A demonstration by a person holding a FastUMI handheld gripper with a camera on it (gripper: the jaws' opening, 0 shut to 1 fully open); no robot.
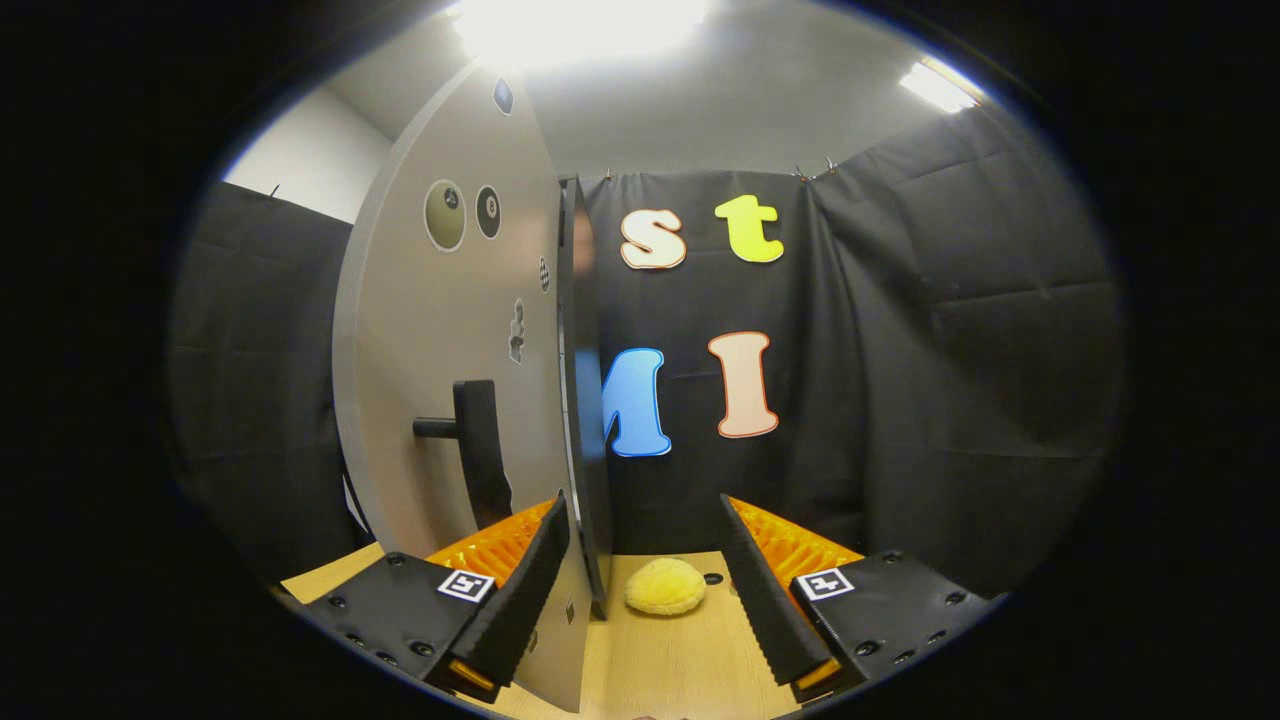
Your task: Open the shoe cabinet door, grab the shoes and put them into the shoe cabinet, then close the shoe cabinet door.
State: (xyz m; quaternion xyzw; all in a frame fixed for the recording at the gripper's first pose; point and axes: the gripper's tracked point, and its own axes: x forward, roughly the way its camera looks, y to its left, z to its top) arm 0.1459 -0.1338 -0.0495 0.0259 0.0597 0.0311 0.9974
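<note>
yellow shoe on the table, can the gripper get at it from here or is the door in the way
Probably yes. The gripper is open, and the yellow shoe lies on the wooden table between and just beyond its fingers. The cabinet door stands edge-on beside the left finger, close to the shoe, so little room remains on that side.

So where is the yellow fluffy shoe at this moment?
In the gripper view the yellow shoe lies on the wooden tabletop, just ahead of the open gripper between its fingers, right beside the cabinet door's edge.

Pale cabinet door (440,330) ajar; yellow fuzzy shoe (665,586) on tabletop
</note>
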